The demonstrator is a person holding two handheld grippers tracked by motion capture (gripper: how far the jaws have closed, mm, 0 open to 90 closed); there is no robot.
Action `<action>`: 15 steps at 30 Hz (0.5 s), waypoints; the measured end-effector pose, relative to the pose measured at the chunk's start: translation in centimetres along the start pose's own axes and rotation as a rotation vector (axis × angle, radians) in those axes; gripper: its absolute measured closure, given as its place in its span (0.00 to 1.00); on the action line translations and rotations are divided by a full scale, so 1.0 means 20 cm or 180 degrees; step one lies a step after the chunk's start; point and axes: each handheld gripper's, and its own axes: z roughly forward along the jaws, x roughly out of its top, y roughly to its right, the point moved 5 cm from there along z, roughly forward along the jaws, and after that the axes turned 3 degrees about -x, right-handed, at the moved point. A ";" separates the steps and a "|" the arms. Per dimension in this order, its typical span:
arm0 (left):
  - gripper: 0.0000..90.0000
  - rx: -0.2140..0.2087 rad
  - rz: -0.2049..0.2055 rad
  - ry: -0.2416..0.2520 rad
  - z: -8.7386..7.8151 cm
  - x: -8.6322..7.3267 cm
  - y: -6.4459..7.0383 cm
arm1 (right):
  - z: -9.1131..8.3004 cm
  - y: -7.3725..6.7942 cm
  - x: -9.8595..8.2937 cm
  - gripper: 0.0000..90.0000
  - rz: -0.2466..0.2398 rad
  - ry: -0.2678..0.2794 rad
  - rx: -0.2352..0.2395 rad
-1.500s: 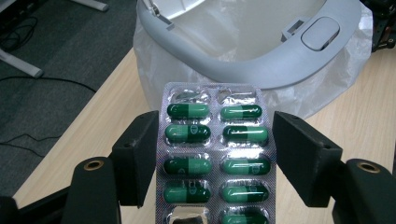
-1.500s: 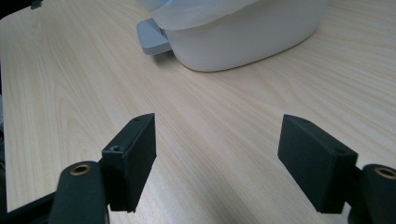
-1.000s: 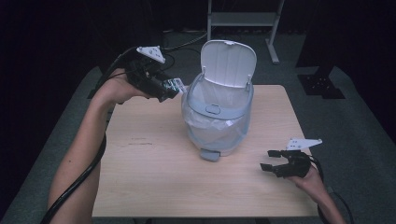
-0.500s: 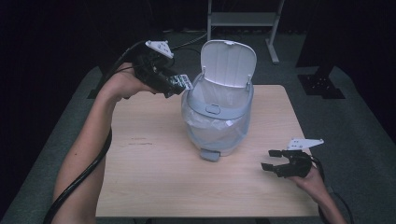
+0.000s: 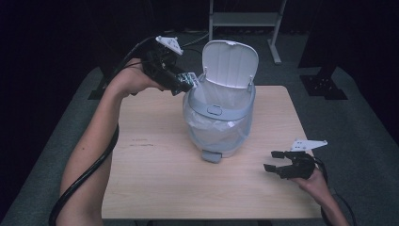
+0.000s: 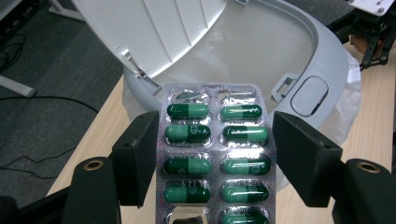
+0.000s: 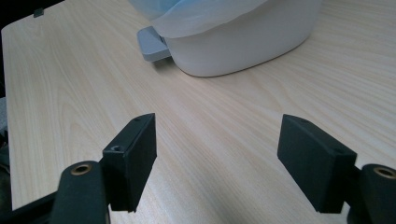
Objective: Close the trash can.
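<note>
Above bin rim (image 5: 205, 100), raised left hand-held gripper (image 5: 184, 83)

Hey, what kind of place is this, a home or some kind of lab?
Probably a lab or recording studio, not a home: a bare wooden table on grey carpet, dark surroundings, a metal stand behind, and a lone lidded bin set up like a test prop.

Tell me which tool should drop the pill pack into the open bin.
Left. The left tool already holds the blister pack at the rim of the open bin, lid up. The right tool sits open and empty, low over the table beside the bin's base.
</note>
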 end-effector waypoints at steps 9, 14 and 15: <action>0.37 -0.0035 0.0013 -0.0022 0.03 0.05 0.01 | 0.01 0.00 0.00 0.30 0.0002 0.0008 0.0023; 0.37 -0.0051 0.0047 -0.0044 0.05 0.07 0.01 | 0.01 0.00 0.00 0.30 0.0005 0.0021 0.0022; 0.37 -0.0055 0.0054 -0.0051 0.06 0.08 0.01 | 0.00 0.00 0.01 0.30 0.0005 0.0017 0.0021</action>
